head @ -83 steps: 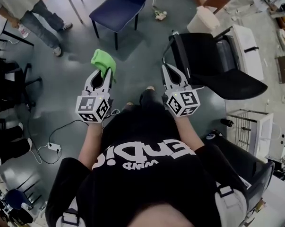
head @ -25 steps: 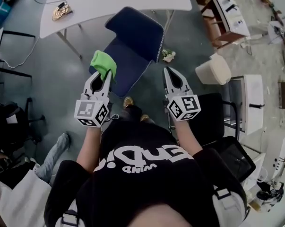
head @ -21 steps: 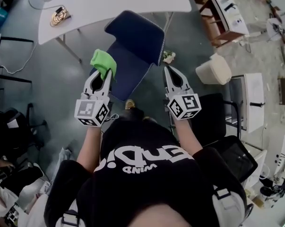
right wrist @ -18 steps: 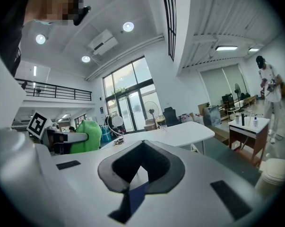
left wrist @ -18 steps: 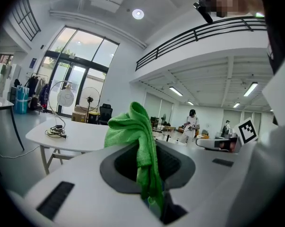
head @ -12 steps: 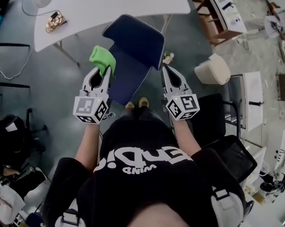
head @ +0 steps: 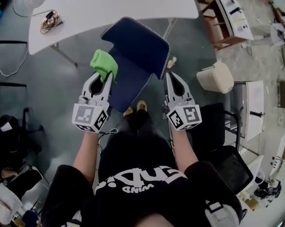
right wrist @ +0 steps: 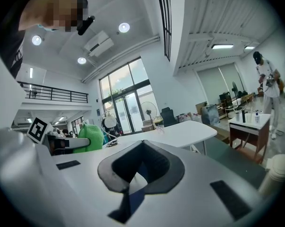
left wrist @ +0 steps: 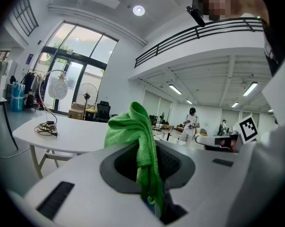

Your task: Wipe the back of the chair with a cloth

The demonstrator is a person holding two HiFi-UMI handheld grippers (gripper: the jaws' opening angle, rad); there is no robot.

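A dark blue chair stands straight ahead under the white table (head: 109,4), its backrest (head: 140,41) toward the table and its seat (head: 128,86) toward me. My left gripper (head: 106,75) is shut on a bunched green cloth (head: 104,64), held above the seat's left edge. In the left gripper view the cloth (left wrist: 135,126) hangs over the jaw tips and hides them. My right gripper (head: 170,74) is shut on nothing, just right of the seat and below the backrest's right corner. Its closed tips (right wrist: 142,143) point toward the table (right wrist: 180,131), and the cloth (right wrist: 88,137) shows at left.
A cream bin (head: 216,77) stands on the floor to the right, a black chair (head: 213,126) nearer me on the right, a wooden side table (head: 229,15) beyond. A coiled cable (head: 47,20) lies on the white table. People stand far off (left wrist: 192,122).
I have turned and stepped toward the blue chair, which has come from the far background to right in front of both grippers. Both grippers kept their pose and the cloth stayed held.
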